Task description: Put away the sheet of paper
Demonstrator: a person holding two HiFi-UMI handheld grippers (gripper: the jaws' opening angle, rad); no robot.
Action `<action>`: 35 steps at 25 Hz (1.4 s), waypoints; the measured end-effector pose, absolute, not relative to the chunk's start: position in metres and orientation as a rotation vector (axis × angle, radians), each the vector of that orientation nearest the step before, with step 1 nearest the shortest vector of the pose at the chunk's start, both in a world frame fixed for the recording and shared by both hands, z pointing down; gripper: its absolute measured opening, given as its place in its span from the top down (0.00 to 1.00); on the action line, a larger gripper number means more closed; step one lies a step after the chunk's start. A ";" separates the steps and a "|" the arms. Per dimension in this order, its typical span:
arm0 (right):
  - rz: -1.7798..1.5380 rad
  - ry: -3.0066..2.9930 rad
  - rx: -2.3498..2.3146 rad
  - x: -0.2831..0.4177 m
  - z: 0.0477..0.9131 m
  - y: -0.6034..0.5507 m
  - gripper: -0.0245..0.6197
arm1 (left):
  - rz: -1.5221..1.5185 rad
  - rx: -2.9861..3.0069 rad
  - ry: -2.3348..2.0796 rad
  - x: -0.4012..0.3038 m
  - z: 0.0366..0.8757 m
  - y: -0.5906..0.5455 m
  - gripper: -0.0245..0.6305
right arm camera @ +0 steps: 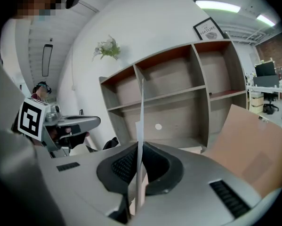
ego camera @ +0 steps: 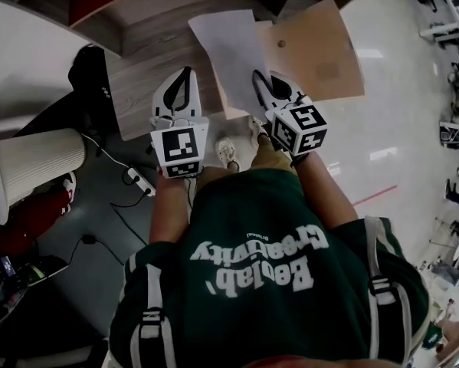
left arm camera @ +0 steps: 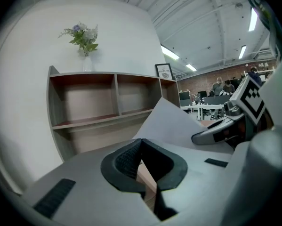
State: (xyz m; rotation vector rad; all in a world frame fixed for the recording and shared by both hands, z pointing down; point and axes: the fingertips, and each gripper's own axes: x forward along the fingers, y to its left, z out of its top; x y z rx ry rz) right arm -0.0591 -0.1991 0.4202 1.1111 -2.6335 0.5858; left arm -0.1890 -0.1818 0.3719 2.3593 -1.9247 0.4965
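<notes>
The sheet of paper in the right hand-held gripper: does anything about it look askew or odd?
Mildly: the white sheet of paper is pinched at one edge by the right hand-held gripper, so it sticks out tilted, overlapping a brown sheet. No tear shows.

Wooden shelf unit (left arm camera: 115, 95) with open compartments in two rows. On its top stand a vase of flowers (left arm camera: 85, 51) at left and a framed sign (left arm camera: 165, 71) at right. The grey floor (ego camera: 114, 228) carries a white power strip (ego camera: 139, 181) with cables.

bright ceiling strip lights (left arm camera: 169, 53), fisheye bending, dark vignetted corners.
</notes>
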 end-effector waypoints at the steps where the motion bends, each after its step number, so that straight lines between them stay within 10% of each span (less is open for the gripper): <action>1: 0.609 -2.614 1.105 -0.059 0.431 -0.203 0.91 | 0.502 2.351 -1.927 -0.190 0.373 -0.182 0.93; 35: 0.524 -1.948 1.291 0.146 0.618 -0.359 0.91 | 0.703 2.246 -1.873 -0.132 0.443 -0.297 0.93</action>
